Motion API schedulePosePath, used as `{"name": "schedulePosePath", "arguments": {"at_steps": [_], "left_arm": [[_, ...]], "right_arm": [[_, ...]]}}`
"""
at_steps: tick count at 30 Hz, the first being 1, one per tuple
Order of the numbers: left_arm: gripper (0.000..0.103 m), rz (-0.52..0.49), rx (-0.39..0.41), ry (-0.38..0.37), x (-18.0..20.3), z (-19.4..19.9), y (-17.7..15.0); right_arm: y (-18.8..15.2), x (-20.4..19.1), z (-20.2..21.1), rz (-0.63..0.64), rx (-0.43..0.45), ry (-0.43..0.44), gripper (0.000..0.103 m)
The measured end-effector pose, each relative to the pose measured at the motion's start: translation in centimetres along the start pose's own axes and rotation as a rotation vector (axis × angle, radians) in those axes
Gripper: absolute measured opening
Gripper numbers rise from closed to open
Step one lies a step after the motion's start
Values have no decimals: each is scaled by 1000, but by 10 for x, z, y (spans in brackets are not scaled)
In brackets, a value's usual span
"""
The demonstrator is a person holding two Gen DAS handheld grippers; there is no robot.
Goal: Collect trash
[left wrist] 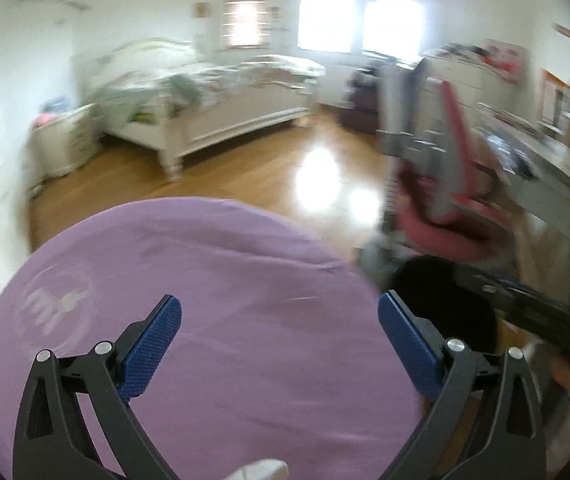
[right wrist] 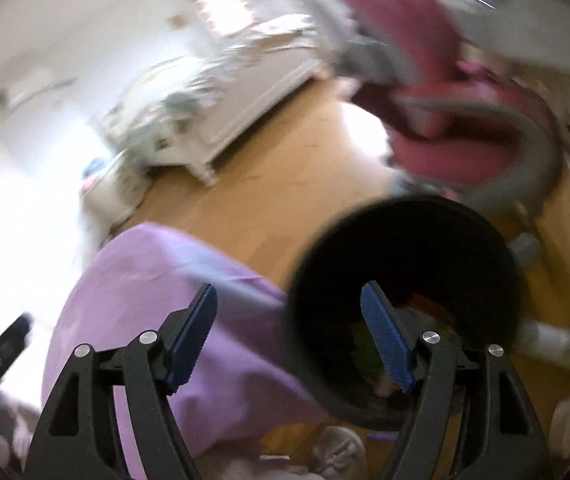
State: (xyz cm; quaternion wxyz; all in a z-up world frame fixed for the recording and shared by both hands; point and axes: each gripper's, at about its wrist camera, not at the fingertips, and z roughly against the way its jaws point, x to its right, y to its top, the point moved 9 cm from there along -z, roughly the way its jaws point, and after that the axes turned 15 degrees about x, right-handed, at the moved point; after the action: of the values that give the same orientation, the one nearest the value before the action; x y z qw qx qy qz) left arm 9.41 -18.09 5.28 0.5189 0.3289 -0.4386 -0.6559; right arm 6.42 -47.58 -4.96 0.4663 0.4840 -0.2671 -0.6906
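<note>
A round black trash bin [right wrist: 405, 280] stands on the wooden floor, with colourful scraps [right wrist: 429, 316] at its bottom. In the left wrist view the bin [left wrist: 441, 304] shows to the right of a purple sheet. My right gripper [right wrist: 289, 312] is open and empty, above the bin's left rim and the purple sheet [right wrist: 157, 304]. My left gripper [left wrist: 279, 312] is open and empty above the purple sheet [left wrist: 205, 280]. A white scrap [left wrist: 261, 470] lies at the bottom edge below the left gripper. The right gripper also shows in the left wrist view [left wrist: 545, 312], its jaws hidden.
A pink and grey chair [left wrist: 449, 184] stands just beyond the bin; it also shows in the right wrist view [right wrist: 445, 120]. A white bed [left wrist: 213, 100] and a nightstand [left wrist: 65, 144] stand across the wooden floor [left wrist: 285, 168]. A cluttered desk [left wrist: 545, 152] runs along the right. Both views are blurred.
</note>
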Motion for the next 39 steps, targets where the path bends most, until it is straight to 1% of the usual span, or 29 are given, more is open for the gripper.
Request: {"name": "schedulePosePath", "arguments": {"at_steps": [2,4,6,7,8,10,12,14,15,18,22,26,28,34,39], "left_arm": [[98,56,38,71,-36,8,-2],[98,92,74,123,-69,19,-7],[98,98,99,181,-99,29,-14],[98,101,103,230,-118,34,-19],[98,106,101,264,-132,36,-24],[98,126,91,330,-161,42,-34],[98,156,94,371,-184,48,-42],[98,179,100,396,-195,51,-45],[98,189,100,414,-202,52,-49],[98,236,71,440,-214,52,-53],[98,251,71,448,-217,54,-53],[98,223,60,464,-213,53,-53],[98,200,66,464,-209,54,-51],[98,138,80,484,-202,55,-48],[98,110,91,488,-197,57,-48]], "right_arm": [[2,-53,-2,94,32,85,89],[0,-106,-3,171,62,173,96],[-8,-158,-8,249,65,258,98],[-12,-179,-10,278,68,293,98],[-17,-196,-13,303,76,319,98],[-27,-231,-26,366,112,347,98],[-35,-252,-41,404,173,340,98],[-41,-266,-53,409,210,348,98],[-45,-271,-62,408,213,342,98],[-53,-282,-83,415,173,327,98],[-55,-288,-90,399,184,338,98],[-66,-299,-100,425,147,332,98],[-69,-303,-101,439,138,336,98],[-74,-307,-98,471,145,343,98],[-71,-296,-93,452,153,334,98]]}}
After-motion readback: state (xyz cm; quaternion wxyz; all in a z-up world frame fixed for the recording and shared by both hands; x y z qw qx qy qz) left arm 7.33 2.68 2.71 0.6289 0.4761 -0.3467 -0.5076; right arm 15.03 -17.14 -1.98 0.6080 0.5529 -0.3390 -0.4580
